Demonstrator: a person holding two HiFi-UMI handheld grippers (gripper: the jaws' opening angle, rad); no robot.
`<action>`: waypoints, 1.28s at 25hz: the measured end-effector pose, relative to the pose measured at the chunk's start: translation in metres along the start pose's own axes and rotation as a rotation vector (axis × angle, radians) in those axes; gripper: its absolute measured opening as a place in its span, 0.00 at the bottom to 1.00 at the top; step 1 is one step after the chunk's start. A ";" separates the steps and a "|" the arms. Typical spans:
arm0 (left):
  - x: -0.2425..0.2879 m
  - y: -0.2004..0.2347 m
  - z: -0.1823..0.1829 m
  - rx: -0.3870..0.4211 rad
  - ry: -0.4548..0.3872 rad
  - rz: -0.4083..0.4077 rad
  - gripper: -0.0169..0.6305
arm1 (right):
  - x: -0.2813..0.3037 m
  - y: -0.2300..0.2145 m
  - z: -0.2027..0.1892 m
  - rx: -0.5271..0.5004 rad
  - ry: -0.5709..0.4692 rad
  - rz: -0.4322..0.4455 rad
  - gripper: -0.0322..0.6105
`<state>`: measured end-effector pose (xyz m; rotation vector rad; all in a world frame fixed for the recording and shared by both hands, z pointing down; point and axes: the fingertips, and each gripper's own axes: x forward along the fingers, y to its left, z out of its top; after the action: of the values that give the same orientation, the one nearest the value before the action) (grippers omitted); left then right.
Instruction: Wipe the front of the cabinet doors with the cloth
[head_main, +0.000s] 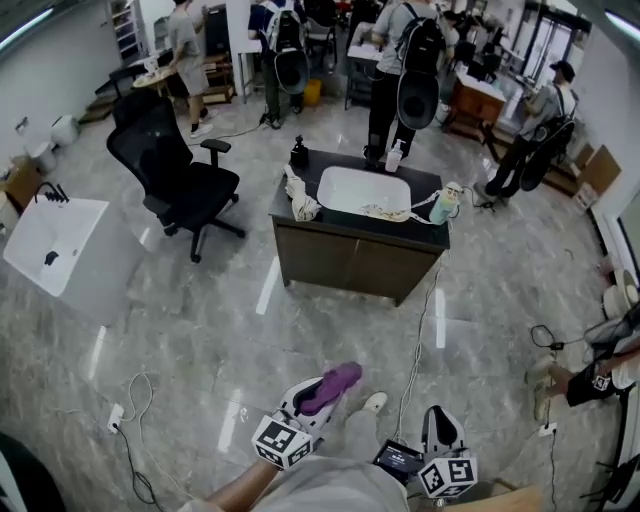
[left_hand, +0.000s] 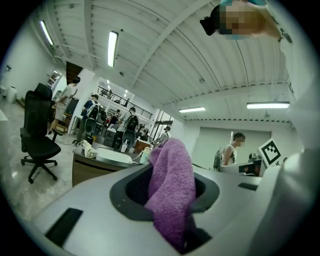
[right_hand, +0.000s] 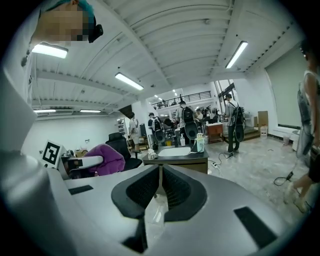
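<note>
Head view: the cabinet (head_main: 350, 262) stands in the middle of the frame, its brown doors facing the person and well apart from both grippers at the bottom edge. The left gripper (head_main: 318, 400) holds the purple cloth (head_main: 338, 382) out ahead, and the right gripper (head_main: 442, 430) sits lower and to the right. Bare floor lies between, but a white cable (head_main: 418, 335) runs from the cabinet's right corner down the frame towards the person. I judge it a tripping hazard on the walk in, and a snag for any wiping stroke near that corner. The office chair (head_main: 175, 170) at upper left is clear of the path.

Left gripper view: the jaws pinch the cloth by a fold, and most of it bulges free above them. Pressed against a door, the loose bulk could bunch up or drag out of the grip.

Right gripper view: the jaws are pressed together with nothing between them. The cabinet shows small at centre, and a bottle (right_hand: 199, 142) stands near its top edge; an upward stroke that overshoots could knock it.
</note>
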<state>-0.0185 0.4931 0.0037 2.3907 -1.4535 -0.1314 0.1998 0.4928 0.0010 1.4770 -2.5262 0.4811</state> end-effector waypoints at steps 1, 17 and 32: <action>0.005 0.004 -0.001 0.002 0.005 0.005 0.22 | 0.010 -0.005 -0.001 0.005 0.007 0.006 0.11; 0.235 0.054 0.046 0.087 0.017 0.169 0.22 | 0.218 -0.194 0.076 0.000 0.010 0.171 0.11; 0.361 0.133 0.002 0.017 0.186 -0.075 0.22 | 0.309 -0.229 0.073 0.008 0.096 0.007 0.11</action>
<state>0.0396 0.1206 0.0804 2.3992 -1.2863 0.0839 0.2479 0.1102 0.0713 1.4129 -2.4592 0.5498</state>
